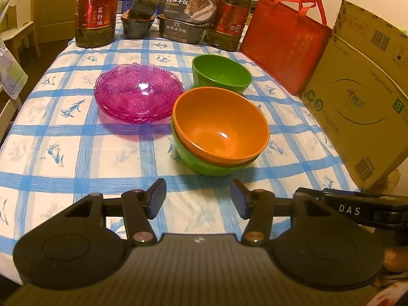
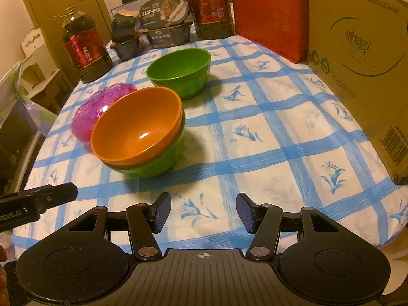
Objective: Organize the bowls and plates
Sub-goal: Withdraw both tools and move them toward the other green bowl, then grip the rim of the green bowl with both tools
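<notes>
Orange bowl nested in green bowl — pink plates beside. Left gripper and right gripper — fingers apart, empty.

Orange bowl nested in green bowl

The orange bowl, nested in a green bowl, served as the landmark. Between it and both tongs, the left tongs and the right tongs, lay bare checked worktop, both with jaws apart and nothing between them. Left of it stood the pink plates, just beside with a narrow gap. Behind it a second green bowl sat close. To its right, open cloth ran to a cardboard box and red bag walling that edge. Far behind, oil bottles and food tubs lined the back.
</notes>
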A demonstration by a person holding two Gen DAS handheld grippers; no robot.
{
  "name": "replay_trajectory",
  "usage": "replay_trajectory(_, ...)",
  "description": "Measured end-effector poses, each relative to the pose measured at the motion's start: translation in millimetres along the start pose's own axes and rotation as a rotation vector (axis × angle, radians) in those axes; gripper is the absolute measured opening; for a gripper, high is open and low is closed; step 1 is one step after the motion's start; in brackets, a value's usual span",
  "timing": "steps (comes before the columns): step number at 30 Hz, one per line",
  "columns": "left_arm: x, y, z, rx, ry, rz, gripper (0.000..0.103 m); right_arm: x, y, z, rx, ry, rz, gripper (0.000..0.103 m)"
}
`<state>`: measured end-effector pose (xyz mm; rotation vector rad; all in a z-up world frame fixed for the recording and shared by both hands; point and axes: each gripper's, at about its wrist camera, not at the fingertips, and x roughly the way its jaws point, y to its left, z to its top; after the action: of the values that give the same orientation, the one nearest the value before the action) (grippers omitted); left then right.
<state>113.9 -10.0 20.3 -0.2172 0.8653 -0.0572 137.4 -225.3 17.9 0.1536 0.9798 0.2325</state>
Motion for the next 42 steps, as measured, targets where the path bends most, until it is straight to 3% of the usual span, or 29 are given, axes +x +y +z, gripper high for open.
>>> replay_trajectory(9,5,0,20,0.018,-0.003,-0.028,0.051,4,-9,14,0.022,-0.009,0.005,0.057)
replay_trajectory(20,33,7,88,0.047,-0.028,-0.054,0.051,15,-30,74,0.077,-0.062,0.053,0.057)
replay_trajectory(33,147,25,180,0.066,0.053,-0.054,0.046,96,-38,164,0.093,-0.033,0.106,0.057)
replay_trajectory(42,224,21,214,0.092,0.123,-0.086,0.038,168,-41,205,0.092,0.006,0.127,0.056)
